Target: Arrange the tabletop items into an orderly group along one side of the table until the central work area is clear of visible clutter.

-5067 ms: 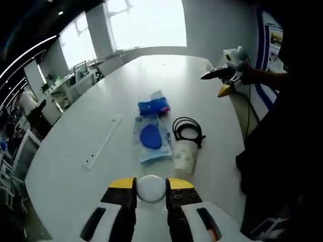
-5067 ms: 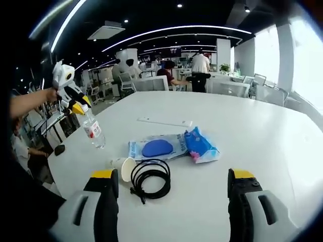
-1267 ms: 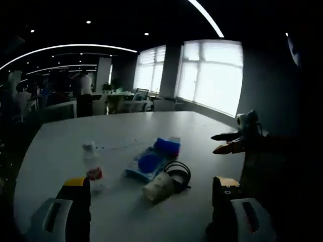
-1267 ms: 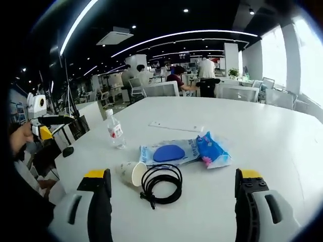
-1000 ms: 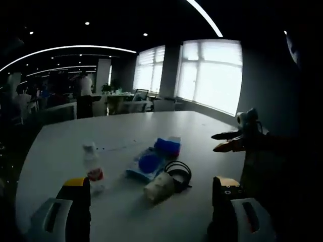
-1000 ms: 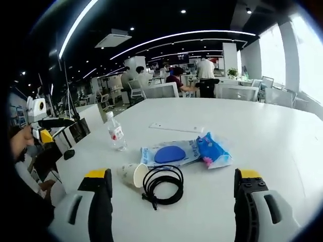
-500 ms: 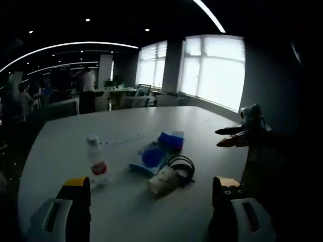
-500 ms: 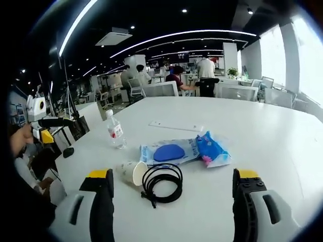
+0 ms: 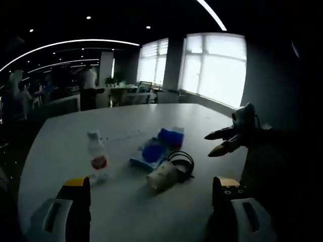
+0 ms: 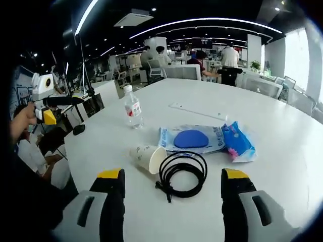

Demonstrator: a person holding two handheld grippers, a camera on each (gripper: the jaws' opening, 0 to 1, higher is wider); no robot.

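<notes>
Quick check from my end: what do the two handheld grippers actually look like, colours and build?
Both match. The right gripper has two light grey jaws with black inner faces and yellow tips. The left gripper, seen from the right gripper view, shows a white body over a black jaw and a yellow-tipped one. The left gripper's own jaws carry small screw holes near their yellow tips.

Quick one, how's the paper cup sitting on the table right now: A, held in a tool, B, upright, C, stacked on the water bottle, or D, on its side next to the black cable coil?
D: the paper cup lies tipped over, its mouth toward the black cable coil.
</notes>
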